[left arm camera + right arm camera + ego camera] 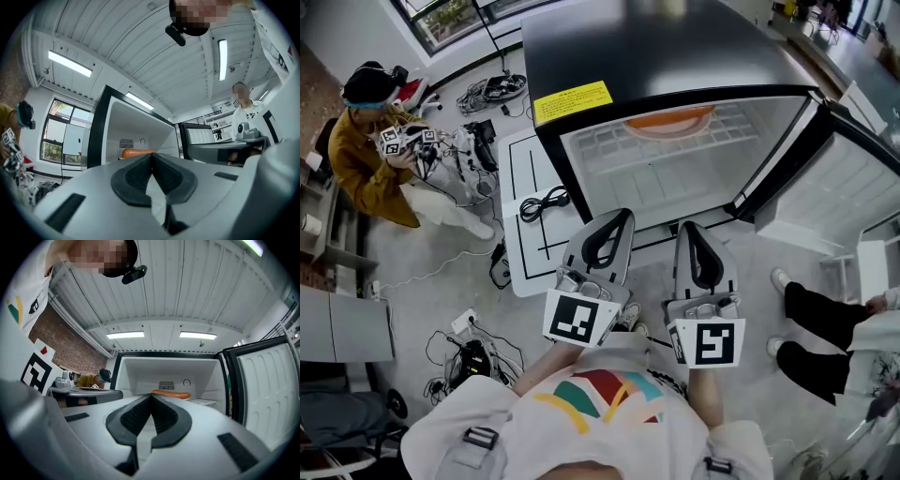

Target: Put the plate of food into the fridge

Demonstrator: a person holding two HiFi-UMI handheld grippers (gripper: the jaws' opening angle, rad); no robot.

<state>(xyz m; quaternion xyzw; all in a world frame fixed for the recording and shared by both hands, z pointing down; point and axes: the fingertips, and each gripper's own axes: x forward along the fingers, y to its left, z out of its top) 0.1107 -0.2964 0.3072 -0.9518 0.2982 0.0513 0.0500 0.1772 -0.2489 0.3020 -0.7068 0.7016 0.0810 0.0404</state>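
Both my jaws were shut w/ nothing btwn them, L gripper and R gripper in front of the open fridge. Orange plate lay flat on its wire shelf, edge-on to me, width running left-right.

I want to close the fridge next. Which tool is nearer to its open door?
Right. The right tool is in front of the fridge, with the open door at its right. The left tool is further left, beyond the right tool.
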